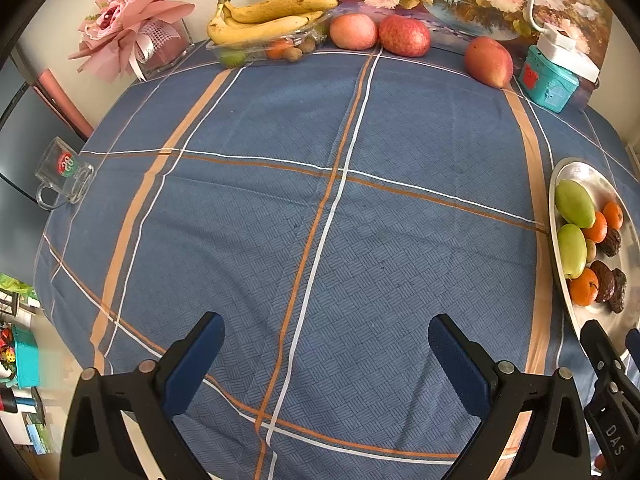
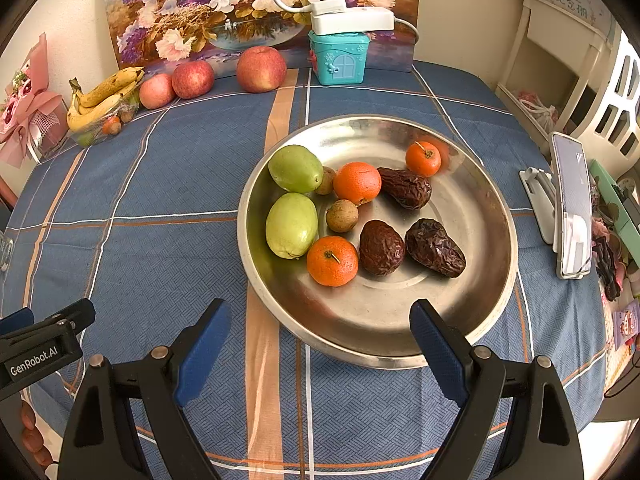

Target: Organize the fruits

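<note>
Fruits lie mixed in a steel plate [image 2: 496, 216] on the bench [image 2: 168, 208], just ahead of the right gripper [image 2: 320, 344], whose jaws are spread wide and empty, its right fingertip over the plate's near rim. That pose suits picking from the pile. Nearest is a mandarin [image 2: 332, 261], beside two dried dates [image 2: 381, 247] and a green jujube [image 2: 291, 225]; these touch one another, so wide jaws could nudge neighbours. A small brown longan [image 2: 342, 216] sits in the middle. The left gripper [image 1: 326, 344] hovers wide and empty over bare checked cloth, well apart from any fruit. Far back, three apples [image 2: 261, 69] line the painting [image 2: 248, 4], and bananas [image 1: 264, 18] rest on a clear tray [image 1: 256, 50]. A phone on a stand [image 2: 570, 204] stands beside the plate.
</note>
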### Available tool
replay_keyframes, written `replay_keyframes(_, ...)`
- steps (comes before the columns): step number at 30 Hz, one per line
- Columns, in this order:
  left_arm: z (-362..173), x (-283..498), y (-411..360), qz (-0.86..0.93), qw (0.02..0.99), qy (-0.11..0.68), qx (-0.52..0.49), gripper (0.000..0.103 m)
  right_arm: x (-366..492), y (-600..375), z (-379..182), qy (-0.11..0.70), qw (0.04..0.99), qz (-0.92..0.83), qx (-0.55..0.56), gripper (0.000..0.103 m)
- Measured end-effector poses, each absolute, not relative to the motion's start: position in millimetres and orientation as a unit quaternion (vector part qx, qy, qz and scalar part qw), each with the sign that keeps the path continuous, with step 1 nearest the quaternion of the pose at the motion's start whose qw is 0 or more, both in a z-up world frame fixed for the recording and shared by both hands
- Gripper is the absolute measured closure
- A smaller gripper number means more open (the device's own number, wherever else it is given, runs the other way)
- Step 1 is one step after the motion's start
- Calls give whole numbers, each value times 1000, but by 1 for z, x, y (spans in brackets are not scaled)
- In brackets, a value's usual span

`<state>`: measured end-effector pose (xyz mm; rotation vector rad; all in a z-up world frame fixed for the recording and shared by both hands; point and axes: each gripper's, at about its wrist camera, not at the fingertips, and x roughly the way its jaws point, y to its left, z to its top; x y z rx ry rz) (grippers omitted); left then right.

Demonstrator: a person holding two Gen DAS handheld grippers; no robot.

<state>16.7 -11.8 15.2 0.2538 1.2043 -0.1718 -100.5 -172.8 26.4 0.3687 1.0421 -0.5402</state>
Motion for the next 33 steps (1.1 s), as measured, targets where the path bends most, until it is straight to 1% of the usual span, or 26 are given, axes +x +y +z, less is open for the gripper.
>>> replay_keyframes(33, 18, 18, -8, -83, 818, 556, 123, 0, -101, -175, 26, 490, 817, -251, 172, 12)
